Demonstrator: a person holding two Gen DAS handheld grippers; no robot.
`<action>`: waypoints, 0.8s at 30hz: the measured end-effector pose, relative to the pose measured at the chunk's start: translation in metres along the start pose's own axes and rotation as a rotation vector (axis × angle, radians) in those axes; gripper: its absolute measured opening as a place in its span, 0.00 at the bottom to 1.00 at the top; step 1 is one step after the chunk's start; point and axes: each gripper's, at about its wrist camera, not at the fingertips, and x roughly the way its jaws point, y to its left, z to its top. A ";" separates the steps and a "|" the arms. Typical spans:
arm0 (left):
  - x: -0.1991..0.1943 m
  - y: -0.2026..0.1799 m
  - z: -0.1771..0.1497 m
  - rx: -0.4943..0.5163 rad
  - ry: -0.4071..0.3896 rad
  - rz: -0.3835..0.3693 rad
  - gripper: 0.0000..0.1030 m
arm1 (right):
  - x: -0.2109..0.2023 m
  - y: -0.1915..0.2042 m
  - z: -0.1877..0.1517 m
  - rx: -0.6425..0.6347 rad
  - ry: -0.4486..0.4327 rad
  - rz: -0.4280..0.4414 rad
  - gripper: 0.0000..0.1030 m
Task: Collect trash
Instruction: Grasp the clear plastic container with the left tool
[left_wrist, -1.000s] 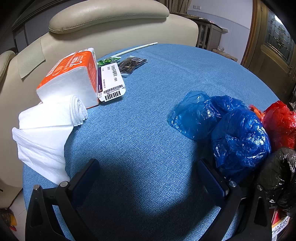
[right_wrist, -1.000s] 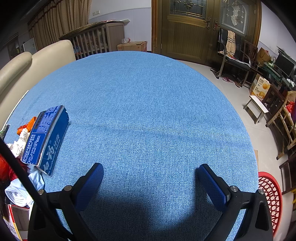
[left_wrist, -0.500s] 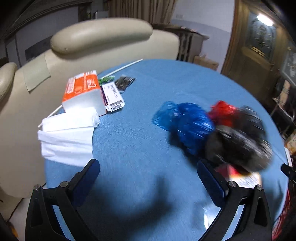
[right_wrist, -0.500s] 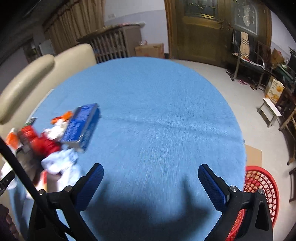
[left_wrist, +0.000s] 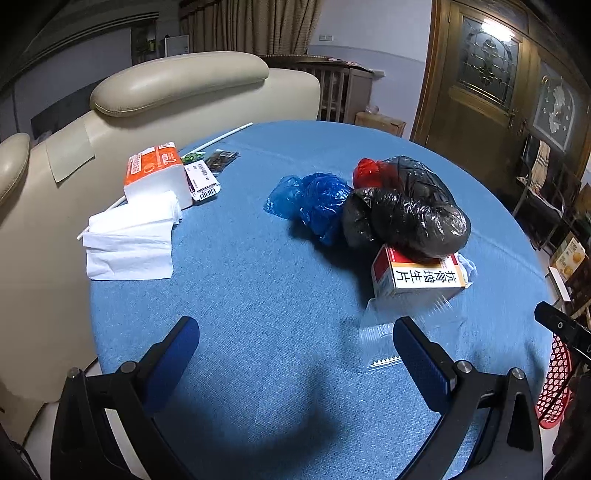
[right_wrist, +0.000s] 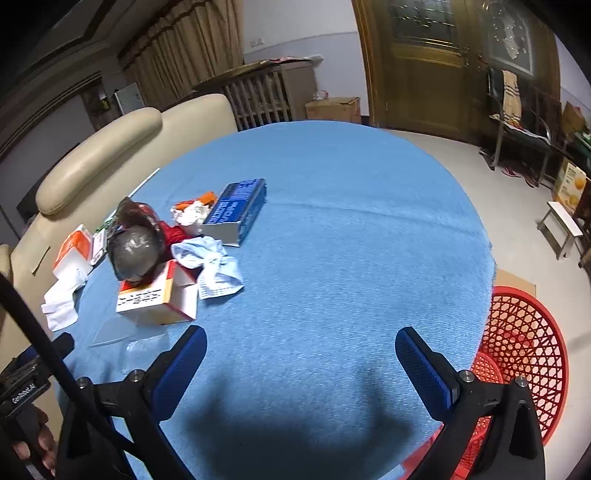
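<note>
Both views have pulled back from the bench (left_wrist: 258, 280), exposing more of it. The red basket (right_wrist: 524, 343) now shows fully beside its edge. Trash pile: black bag (left_wrist: 406, 210) on the medicine box (left_wrist: 417, 277). Left gripper (left_wrist: 295, 347) and right gripper (right_wrist: 301, 354): jaws spread wide, empty.

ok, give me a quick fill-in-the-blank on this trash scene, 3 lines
1. The black bag rests on top of a ___ with a red stripe.
2. The basket beside the table is ___ in colour.
3. Both grippers, left and right, are ___.

Missing: box; red; open
</note>
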 end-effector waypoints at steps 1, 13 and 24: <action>0.001 0.003 0.001 -0.002 0.002 -0.001 1.00 | 0.000 0.002 0.000 -0.002 -0.002 0.003 1.00; 0.002 -0.004 0.000 -0.001 0.024 -0.022 1.00 | -0.004 0.003 -0.004 0.005 -0.013 0.005 1.00; -0.012 -0.024 -0.003 -0.054 0.024 -0.055 1.00 | -0.012 -0.007 -0.008 0.033 -0.028 0.014 1.00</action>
